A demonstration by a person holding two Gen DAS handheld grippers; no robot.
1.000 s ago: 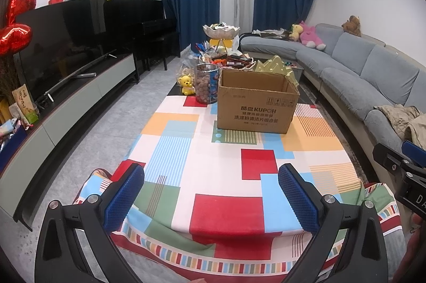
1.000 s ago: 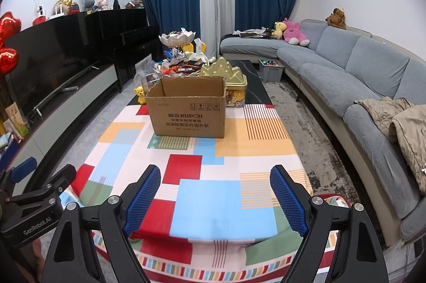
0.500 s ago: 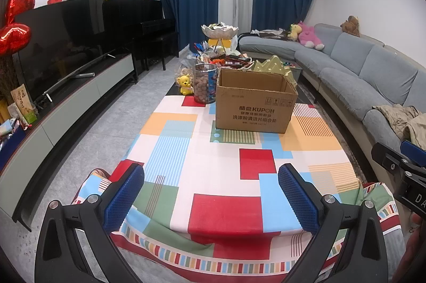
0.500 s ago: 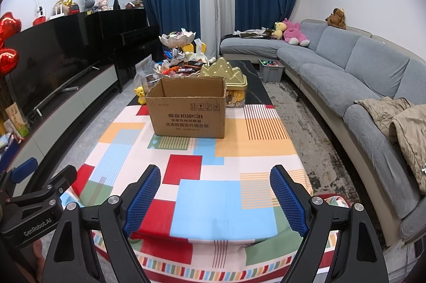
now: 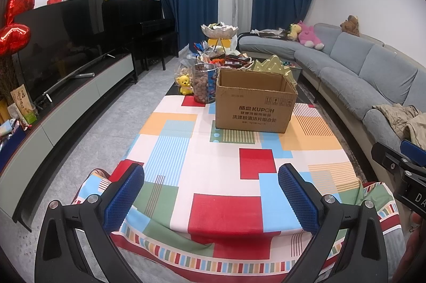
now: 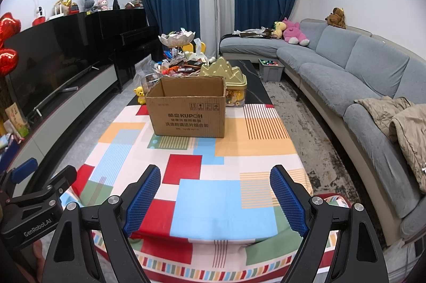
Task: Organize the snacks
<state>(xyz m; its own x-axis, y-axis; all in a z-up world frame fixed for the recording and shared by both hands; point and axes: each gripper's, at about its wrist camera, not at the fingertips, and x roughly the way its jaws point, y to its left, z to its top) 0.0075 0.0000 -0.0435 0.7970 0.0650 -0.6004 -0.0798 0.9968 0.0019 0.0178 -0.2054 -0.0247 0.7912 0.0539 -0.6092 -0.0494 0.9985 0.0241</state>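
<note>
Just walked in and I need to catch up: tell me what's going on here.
A person holds a gripper in each hand at the near end of a table to tidy snacks. The left gripper and right gripper are both open, holding nothing. An open cardboard box stands on the cloth, with the snack pile behind it. Nothing has been picked up yet.
</note>
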